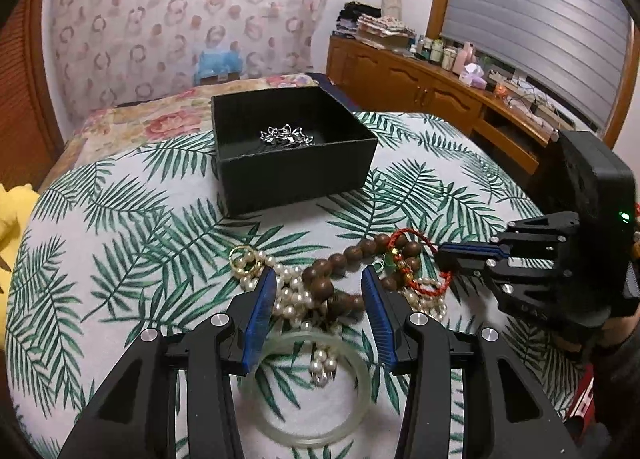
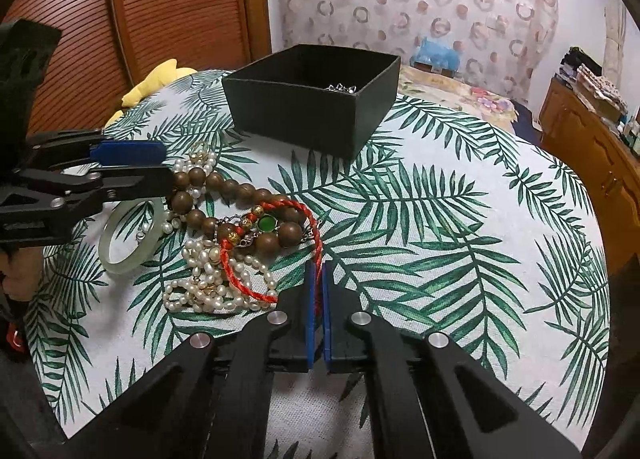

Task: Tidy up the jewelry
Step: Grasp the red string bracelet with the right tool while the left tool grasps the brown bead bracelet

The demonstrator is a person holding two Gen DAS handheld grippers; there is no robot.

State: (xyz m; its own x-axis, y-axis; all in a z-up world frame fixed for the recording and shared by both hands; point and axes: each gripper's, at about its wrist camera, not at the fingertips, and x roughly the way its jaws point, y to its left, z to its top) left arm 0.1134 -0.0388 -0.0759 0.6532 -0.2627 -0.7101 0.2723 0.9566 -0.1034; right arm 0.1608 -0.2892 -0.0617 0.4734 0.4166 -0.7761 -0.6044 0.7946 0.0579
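Round worktop (image 2: 460, 219) under a cloth printed with green palm leaves. Black box (image 1: 288, 147), open-topped, stands toward the far side; a silver chain (image 1: 286, 136) lies on its floor.

Jewelry heap lies on the cloth, nearer than the box and well apart from it. In the heap: a string of brown wooden beads (image 2: 240, 195), tangled pearl strands (image 2: 208, 279), a red braided cord (image 2: 308, 227) carrying gold beads and a green stone (image 2: 267, 224), a pale green bangle (image 2: 128, 243), and a small gold ring (image 1: 242, 255) at the heap's left edge in the left wrist view. The bangle lies flat, a pearl strand draped across its rim.

Left tongs (image 1: 318, 283): partway apart, blue pads either side of the wooden beads and pearls, angled down over the heap. Whether the pads touch anything I cannot tell; nothing looks pinched.

Right tongs (image 2: 318, 271): clenched, pads together on the red braided cord, a bit of red showing in the slit between them. The cord runs from the pads back into the heap, looping over the pearls and beads.

Yellow soft toy (image 2: 152, 83) sits past the worktop's edge, by a slatted wooden door (image 2: 160, 7).
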